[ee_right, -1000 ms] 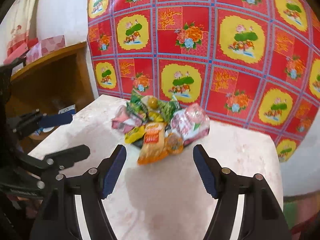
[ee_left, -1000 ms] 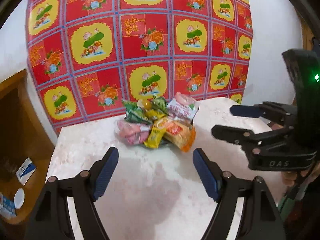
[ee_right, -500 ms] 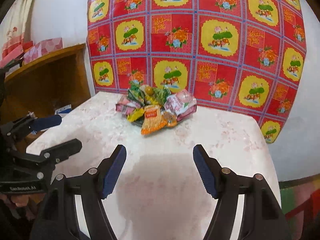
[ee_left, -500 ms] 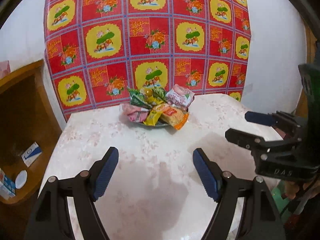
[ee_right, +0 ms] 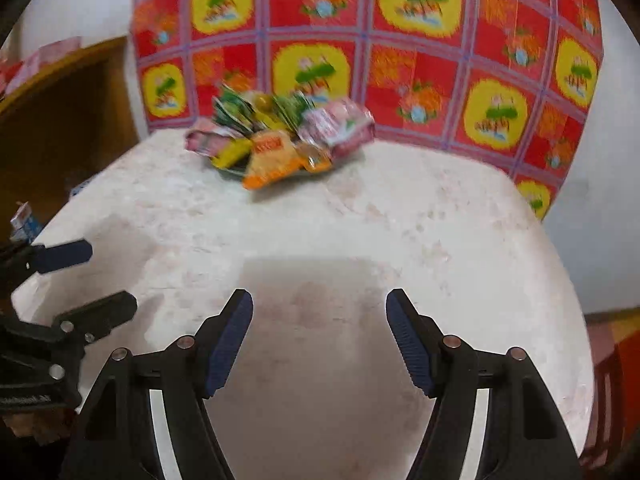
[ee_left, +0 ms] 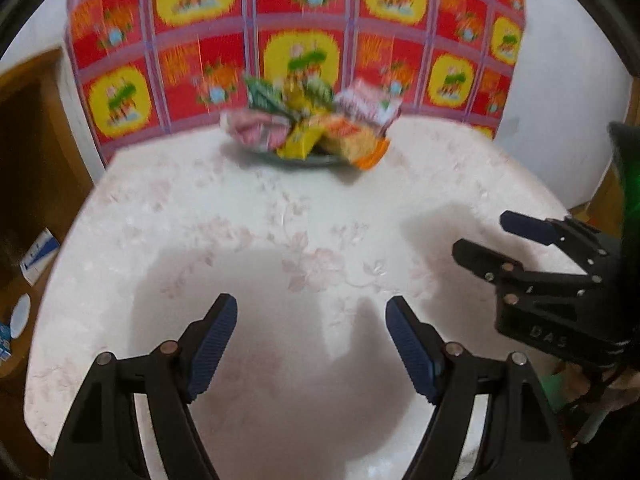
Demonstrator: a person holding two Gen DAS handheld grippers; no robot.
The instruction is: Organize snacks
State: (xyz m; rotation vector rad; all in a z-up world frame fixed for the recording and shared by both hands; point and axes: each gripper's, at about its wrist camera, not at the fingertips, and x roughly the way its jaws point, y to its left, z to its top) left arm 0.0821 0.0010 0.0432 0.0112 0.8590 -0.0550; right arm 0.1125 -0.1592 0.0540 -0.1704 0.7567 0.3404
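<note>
A pile of snack packs (ee_left: 310,130) sits heaped on a dark plate (ee_left: 304,159) near the far edge of the table (ee_left: 280,220), about in the middle of that edge. The packs are pink, green, yellow and orange. An orange pack (ee_right: 272,158) hangs over the front rim of the plate and sticks out toward the near side. A big pink pack (ee_right: 340,126) lies on the right side of the pile. The pictures are blurry, so the words on the packs cannot be read.

The table has a pale top with faint flower prints. Behind its far edge hangs a red and yellow cloth (ee_left: 300,32) with flower squares, on a white wall.

The left gripper (ee_left: 310,340) is over the near edge of the table. Its jaws are wide apart and hold nothing. The right gripper (ee_right: 320,336) is also over the near edge, and its jaws are wide apart and hold nothing too. Both grippers are well apart from the snack pile. Each one shows from the side in the other's view, with its blue pads spread.

A brown wooden shelf (ee_right: 60,112) stands past the left edge of the table. A small blue and white box (ee_left: 40,250) lies on it.
</note>
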